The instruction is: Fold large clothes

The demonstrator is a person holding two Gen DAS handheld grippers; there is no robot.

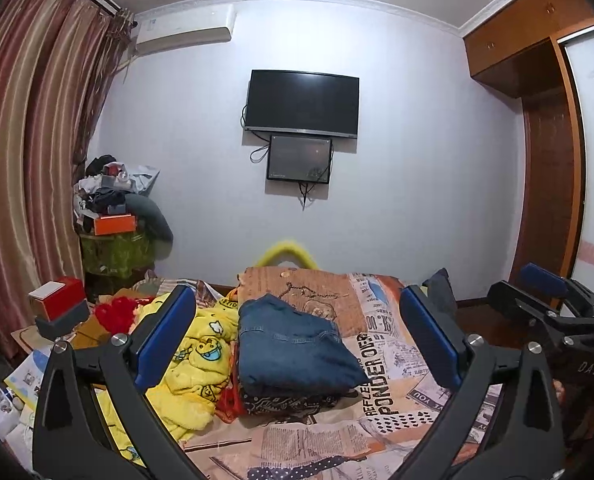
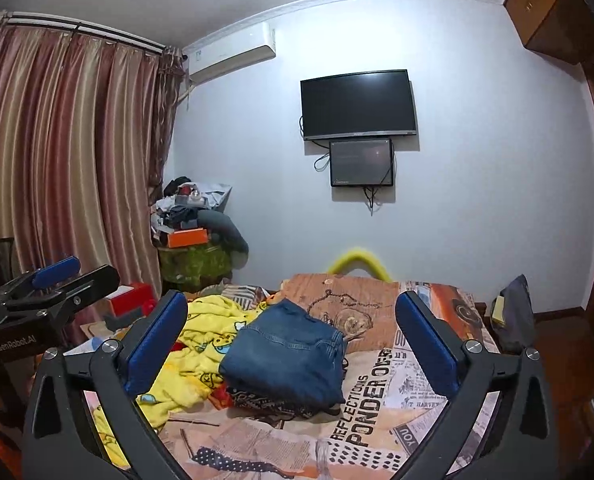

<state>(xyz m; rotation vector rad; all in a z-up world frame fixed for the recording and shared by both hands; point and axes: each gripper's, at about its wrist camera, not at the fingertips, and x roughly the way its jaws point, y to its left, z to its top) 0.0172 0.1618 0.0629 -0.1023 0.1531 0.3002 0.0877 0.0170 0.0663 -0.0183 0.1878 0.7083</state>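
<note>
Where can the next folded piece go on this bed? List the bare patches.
Free: the printed bedspread right of the folded jeans, and the strip in front of that stack. Crowded: the left side, under the yellow blanket, with boxes beyond. Both grippers, left and right, are open.

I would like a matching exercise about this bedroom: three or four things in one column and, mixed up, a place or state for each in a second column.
1. folded jeans
2. yellow blanket
3. television
4. orange box

a. crumpled on the bed
b. hung on the wall
c. on top of the clothes stack
d. on the corner pile by the curtain

Pairs: 1-c, 2-a, 3-b, 4-d
</note>
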